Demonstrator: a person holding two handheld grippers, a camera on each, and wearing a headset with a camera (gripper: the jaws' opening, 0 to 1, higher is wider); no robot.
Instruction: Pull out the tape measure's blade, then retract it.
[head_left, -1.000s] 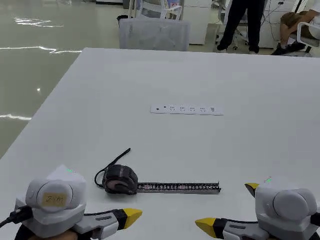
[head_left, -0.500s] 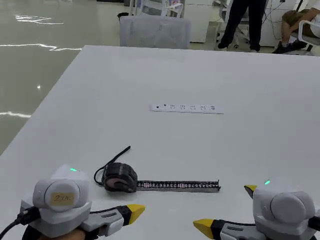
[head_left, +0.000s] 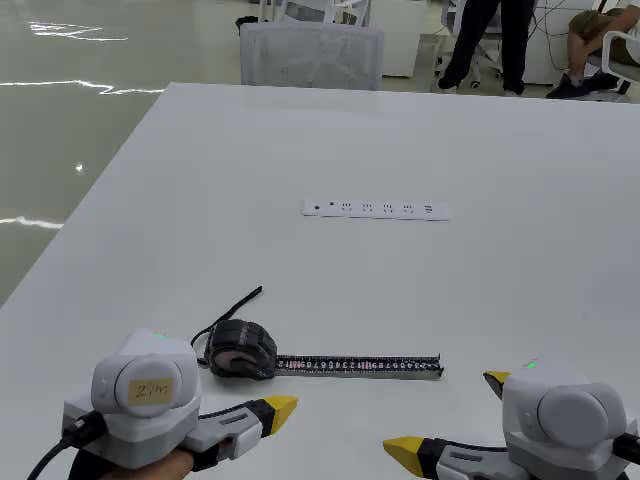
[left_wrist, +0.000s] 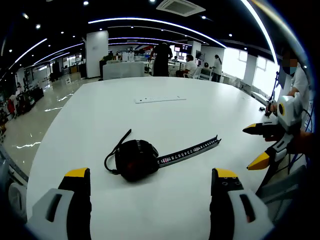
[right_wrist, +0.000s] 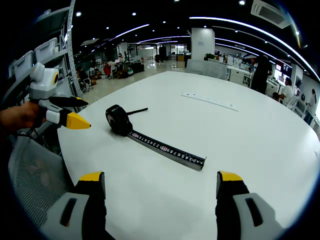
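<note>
Left gripper (left_wrist: 151, 173) nearer tape measure (head_left: 241, 349), white table (head_left: 300, 150), glossy floor (head_left: 60, 120)

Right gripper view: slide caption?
Black round tape measure, blade out, on white table; left gripper and right gripper open.

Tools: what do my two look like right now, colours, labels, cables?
Both the left tool and right tool have pale grey rounded housings, yellow-tipped dark fingers and a small green light on top. The left carries a yellow handwritten sticker and a black cable.
</note>
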